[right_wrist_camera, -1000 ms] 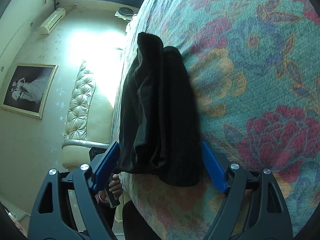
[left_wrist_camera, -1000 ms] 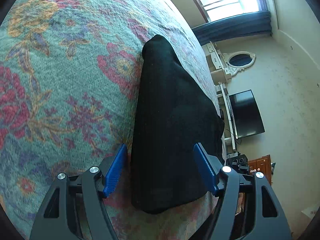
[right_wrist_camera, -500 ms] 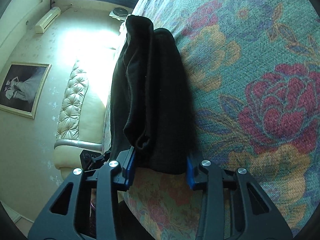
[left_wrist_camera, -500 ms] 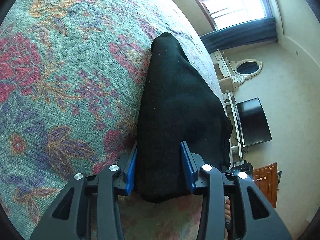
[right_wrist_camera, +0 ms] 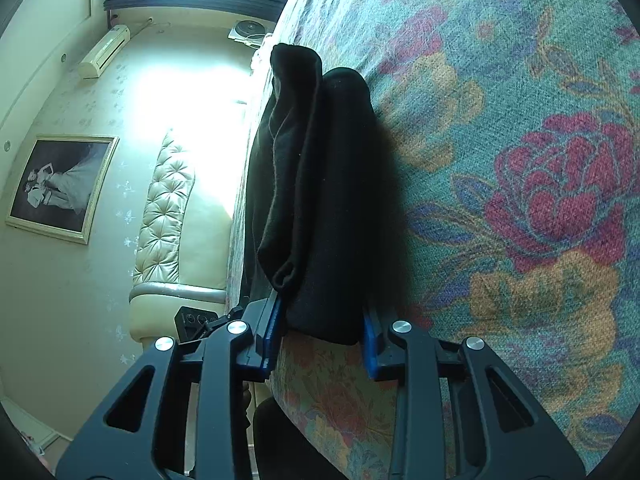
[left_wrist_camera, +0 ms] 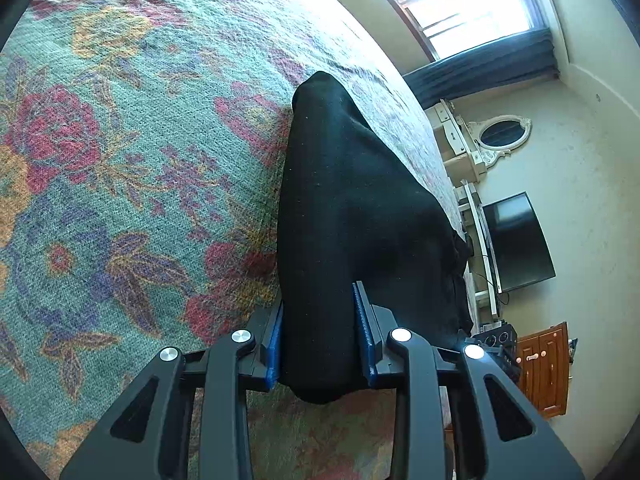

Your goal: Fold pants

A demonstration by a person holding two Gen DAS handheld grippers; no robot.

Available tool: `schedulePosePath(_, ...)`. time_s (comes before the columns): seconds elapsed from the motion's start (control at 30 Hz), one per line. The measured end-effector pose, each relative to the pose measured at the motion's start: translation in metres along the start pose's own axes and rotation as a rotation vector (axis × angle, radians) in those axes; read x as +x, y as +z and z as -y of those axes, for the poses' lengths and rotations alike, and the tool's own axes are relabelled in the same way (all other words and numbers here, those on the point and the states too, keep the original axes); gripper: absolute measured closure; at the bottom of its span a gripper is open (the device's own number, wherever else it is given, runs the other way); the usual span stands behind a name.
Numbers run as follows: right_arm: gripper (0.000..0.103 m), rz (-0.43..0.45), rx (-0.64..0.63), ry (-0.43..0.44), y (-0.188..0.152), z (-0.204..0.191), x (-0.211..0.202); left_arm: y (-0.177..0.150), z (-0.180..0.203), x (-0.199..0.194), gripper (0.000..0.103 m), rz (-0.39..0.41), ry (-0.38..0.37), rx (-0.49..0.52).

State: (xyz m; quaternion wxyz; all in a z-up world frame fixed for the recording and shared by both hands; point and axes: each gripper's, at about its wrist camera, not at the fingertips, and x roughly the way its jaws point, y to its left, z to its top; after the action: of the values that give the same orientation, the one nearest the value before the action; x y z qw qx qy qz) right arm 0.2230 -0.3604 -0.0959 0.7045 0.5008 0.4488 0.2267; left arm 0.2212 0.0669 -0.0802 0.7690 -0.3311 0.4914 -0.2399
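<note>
Left gripper: jaws have just been closing and now clamp one end of the folded black pants between the blue pads. Right gripper: jaws have likewise just been closing and now clamp the opposite end of the pants, where the stacked layers show. Pants location: lying along the edge of the floral bedspread. Background items: tufted headboard, wall-mounted television.
</note>
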Motion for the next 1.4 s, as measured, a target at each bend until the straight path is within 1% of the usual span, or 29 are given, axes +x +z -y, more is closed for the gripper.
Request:
schedulePosePath(0.27,0.072,-0.004,0.015,0.014,-0.009,0.007,-0.003,-0.009,0.002,-0.002,0.072,0.001,0.019,0.021)
schedulePosePath(0.6,0.072,-0.014,0.028,0.029,-0.026,0.023,-0.020,-0.010,0.001,-0.004,0.072,-0.020,0.003,0.031)
schedulePosePath(0.67,0.066,-0.025,0.017,0.017,-0.027,0.028,-0.021,-0.009,0.000,-0.003,0.071,-0.028,-0.008,0.049)
schedulePosePath(0.7,0.065,-0.035,0.014,0.013,-0.025,0.031,-0.021,-0.006,-0.001,-0.002,0.068,-0.028,-0.015,0.062)
schedulePosePath(0.73,0.061,-0.048,0.018,0.024,-0.023,0.034,-0.023,-0.003,-0.003,-0.001,0.066,-0.030,-0.020,0.069)
schedulePosePath(0.8,0.048,-0.041,0.009,0.029,-0.016,0.034,-0.029,0.005,-0.008,-0.001,0.059,-0.031,-0.037,0.073)
schedulePosePath(0.83,0.045,-0.029,-0.006,0.028,-0.011,0.033,-0.034,0.010,-0.011,-0.002,0.056,-0.025,-0.033,0.081)
schedulePosePath(0.87,0.039,-0.017,-0.016,0.024,-0.006,0.033,-0.037,0.015,-0.014,-0.002,0.051,-0.016,-0.024,0.092)
schedulePosePath(0.9,0.036,-0.006,-0.019,0.018,0.000,0.033,-0.040,0.019,-0.016,-0.003,0.050,-0.010,-0.027,0.104)
schedulePosePath(0.97,0.032,-0.012,-0.018,0.017,0.013,0.034,-0.039,0.032,-0.019,0.001,0.050,-0.017,-0.047,0.119)
schedulePosePath(1.03,0.031,-0.039,-0.035,0.004,0.024,0.032,-0.031,0.043,-0.020,0.009,0.049,-0.038,-0.076,0.119)
schedulePosePath(1.1,0.026,-0.070,-0.068,-0.014,0.032,0.026,-0.020,0.052,-0.021,0.019,0.047,-0.059,-0.098,0.111)
schedulePosePath(1.2,0.021,-0.114,-0.109,-0.016,0.039,0.014,-0.003,0.062,-0.016,0.033,0.042,-0.077,-0.118,0.118)
schedulePosePath(1.27,0.021,-0.133,-0.115,-0.017,0.043,0.013,0.001,0.066,-0.010,0.042,0.042,-0.090,-0.118,0.133)
schedulePosePath(1.33,0.029,-0.137,-0.122,-0.018,0.043,0.012,0.003,0.068,-0.006,0.048,0.042,-0.091,-0.121,0.144)
schedulePosePath(1.37,0.043,-0.138,-0.129,-0.030,0.043,0.014,0.002,0.068,-0.004,0.051,0.044,-0.092,-0.115,0.152)
schedulePosePath(1.4,0.059,-0.140,-0.131,-0.045,0.042,0.013,0.004,0.063,-0.004,0.051,0.051,-0.093,-0.101,0.162)
